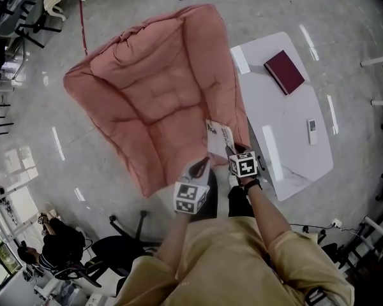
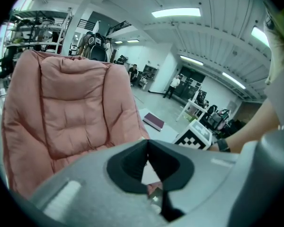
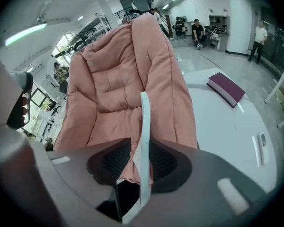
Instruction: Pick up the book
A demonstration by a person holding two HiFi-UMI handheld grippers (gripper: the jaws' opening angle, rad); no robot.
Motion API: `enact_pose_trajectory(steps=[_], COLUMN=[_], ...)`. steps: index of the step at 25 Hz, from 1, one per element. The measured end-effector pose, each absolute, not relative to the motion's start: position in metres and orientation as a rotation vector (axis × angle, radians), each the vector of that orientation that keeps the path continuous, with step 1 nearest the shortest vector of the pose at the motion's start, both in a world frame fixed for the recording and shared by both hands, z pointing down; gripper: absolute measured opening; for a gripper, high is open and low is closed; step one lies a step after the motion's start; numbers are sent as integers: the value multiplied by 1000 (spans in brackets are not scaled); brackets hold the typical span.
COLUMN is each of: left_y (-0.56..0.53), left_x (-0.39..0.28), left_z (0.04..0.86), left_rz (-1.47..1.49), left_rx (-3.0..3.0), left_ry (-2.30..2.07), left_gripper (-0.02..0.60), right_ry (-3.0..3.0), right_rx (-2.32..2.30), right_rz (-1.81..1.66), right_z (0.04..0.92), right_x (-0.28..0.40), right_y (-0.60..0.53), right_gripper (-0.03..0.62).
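A thin white book (image 1: 218,138) stands upright in the air over the front edge of the pink cushion chair (image 1: 159,94). My right gripper (image 1: 232,150) is shut on its lower edge. In the right gripper view the book (image 3: 144,141) runs edge-on between the two dark pads. My left gripper (image 1: 200,169) hangs just left of it, apart from the book. Its jaws meet at the tips (image 2: 147,148) with nothing seen held. A second, maroon book (image 1: 284,71) lies flat on the white table (image 1: 293,145), far from both grippers.
A small white remote (image 1: 312,131) lies on the table's right side. A black office chair (image 1: 124,231) and a seated person (image 1: 51,241) are at the lower left. Desks and chairs line the room's edges, and people stand in the background.
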State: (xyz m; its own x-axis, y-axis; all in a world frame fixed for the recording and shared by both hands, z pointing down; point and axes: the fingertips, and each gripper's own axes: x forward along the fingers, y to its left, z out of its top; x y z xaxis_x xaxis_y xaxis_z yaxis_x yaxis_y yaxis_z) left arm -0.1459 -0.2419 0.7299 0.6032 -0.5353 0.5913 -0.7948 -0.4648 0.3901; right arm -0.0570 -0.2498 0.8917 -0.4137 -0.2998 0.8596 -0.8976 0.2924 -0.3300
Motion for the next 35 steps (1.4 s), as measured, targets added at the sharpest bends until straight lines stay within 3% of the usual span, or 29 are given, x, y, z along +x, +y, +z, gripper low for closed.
enact_pose_trajectory(steps=[13, 17, 25, 35], left_y=[-243, -246, -245, -236], left_x=[-180, -195, -216, -200], left_z=[755, 760, 757, 727], left_rz=[528, 518, 493, 436], left_rx=[2109, 2087, 2063, 2065], left_ry=[-1077, -1105, -1158, -1212], left_gripper=[2, 2, 2, 2], right_ry=[-1866, -1857, -1750, -1764], right_rx=[887, 845, 977, 1069], right_rz=[1106, 1070, 1068, 1204], right_z=[942, 960, 963, 907], right_x=[-119, -131, -106, -73], right_y=[-258, -256, -257, -233], right_gripper=[132, 164, 52, 48])
